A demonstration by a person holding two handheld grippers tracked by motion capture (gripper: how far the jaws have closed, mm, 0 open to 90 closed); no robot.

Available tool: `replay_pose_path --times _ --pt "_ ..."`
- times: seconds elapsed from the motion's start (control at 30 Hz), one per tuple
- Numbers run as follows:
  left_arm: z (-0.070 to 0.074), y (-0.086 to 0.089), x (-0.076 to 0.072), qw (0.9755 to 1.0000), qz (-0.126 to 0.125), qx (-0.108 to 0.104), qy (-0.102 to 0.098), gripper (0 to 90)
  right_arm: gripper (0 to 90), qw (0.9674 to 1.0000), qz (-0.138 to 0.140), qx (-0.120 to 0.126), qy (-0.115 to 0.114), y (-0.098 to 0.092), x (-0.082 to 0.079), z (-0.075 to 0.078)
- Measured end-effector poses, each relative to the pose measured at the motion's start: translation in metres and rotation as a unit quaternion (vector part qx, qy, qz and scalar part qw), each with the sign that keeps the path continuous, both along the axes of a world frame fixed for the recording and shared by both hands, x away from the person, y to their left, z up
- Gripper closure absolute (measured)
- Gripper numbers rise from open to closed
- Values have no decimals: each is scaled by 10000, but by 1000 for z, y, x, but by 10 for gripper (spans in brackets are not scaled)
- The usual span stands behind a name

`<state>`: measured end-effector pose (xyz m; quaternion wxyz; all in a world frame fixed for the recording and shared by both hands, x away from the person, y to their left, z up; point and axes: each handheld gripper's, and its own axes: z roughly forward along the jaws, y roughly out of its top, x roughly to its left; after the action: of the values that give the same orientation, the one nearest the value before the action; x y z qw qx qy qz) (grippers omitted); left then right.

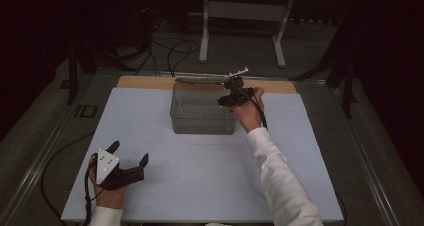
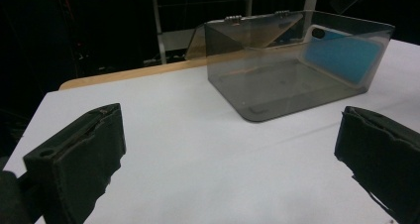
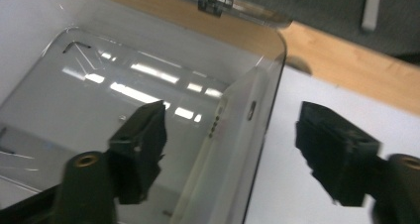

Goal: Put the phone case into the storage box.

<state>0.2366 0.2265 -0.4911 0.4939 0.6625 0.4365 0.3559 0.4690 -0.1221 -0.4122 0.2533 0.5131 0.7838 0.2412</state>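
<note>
A clear plastic box (image 1: 202,111) stands at the middle back of the white board (image 1: 200,176), its hinged lid (image 1: 200,79) folded open behind it. Inside, a phone in a blue case (image 2: 341,55) leans upright against the box's right wall. My right gripper (image 1: 232,93) hovers over that wall, open. In the right gripper view its jaws straddle the phone's pale edge (image 3: 223,149) and the box wall (image 3: 271,80) without touching either. My left gripper (image 1: 130,152) rests at the board's front left, open with nothing in it, and points toward the box (image 2: 277,85).
A wooden strip (image 1: 145,82) runs along the board's far edge behind the box. Beyond the table, a white metal stand (image 1: 240,16) and black cables (image 1: 170,51) lie on the dark floor. Bare board spreads between the left gripper and the box.
</note>
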Motion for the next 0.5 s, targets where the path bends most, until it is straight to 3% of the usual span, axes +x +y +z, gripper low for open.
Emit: replay_pose_path --times 0.2,0.5 --pt "0 0 0 10000 0 1 3 3 155 9992 381 88 -106 -3 -6 4" --pt "0 0 0 10000 1 5 16 2 139 9972 669 300 -171 -10 -15 8"
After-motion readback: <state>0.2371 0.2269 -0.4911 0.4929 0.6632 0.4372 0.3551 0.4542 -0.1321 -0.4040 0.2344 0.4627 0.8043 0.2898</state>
